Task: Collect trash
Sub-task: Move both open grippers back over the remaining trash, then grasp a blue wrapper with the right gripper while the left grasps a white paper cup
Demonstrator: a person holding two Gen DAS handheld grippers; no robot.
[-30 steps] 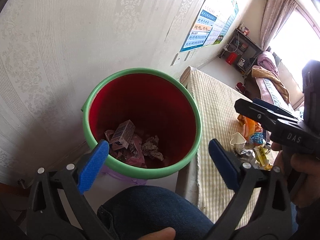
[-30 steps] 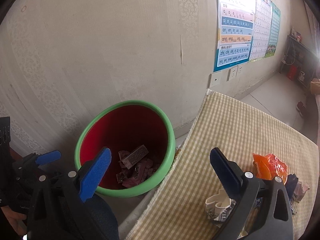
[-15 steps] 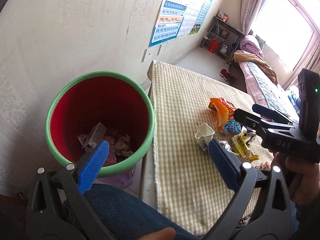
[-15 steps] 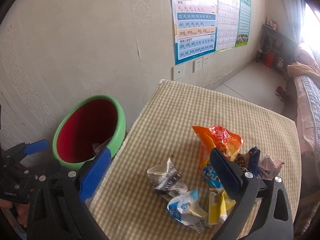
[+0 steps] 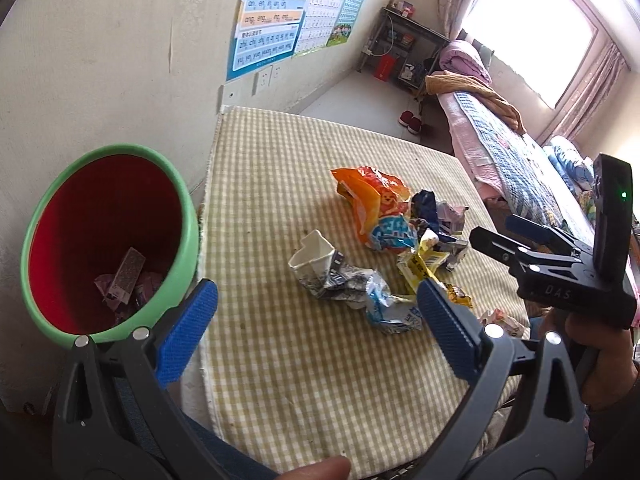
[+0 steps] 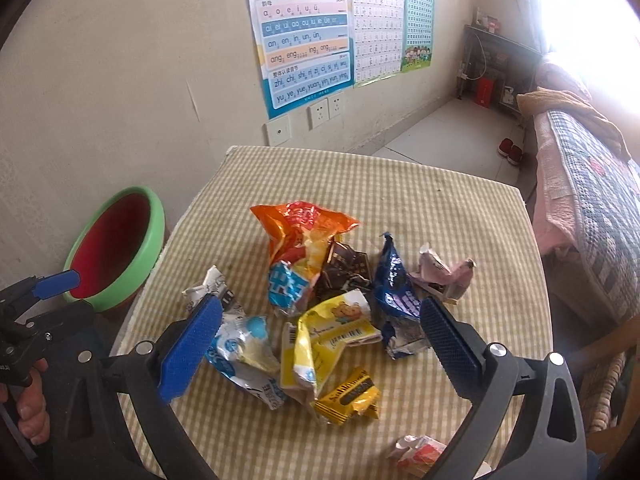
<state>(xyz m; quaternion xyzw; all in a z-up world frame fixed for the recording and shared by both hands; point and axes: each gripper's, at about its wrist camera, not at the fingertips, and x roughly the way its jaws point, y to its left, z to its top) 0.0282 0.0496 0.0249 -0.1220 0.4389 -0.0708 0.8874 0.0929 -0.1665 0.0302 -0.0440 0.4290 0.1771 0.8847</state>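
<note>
Now both tools spread and empty, left tool (image 5: 316,320), right tool (image 6: 320,340) over wrapper pile (image 6: 320,300), bin (image 5: 108,240) beside table (image 5: 280,380).

Home bedroom: bed (image 5: 516,148), curtained window (image 5: 532,28), pinyin posters (image 6: 304,32).

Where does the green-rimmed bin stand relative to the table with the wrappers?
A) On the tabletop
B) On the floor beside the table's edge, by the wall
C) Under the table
B: the bin stands below the table edge, against the wall, wrappers piled on the checked cloth.
</note>
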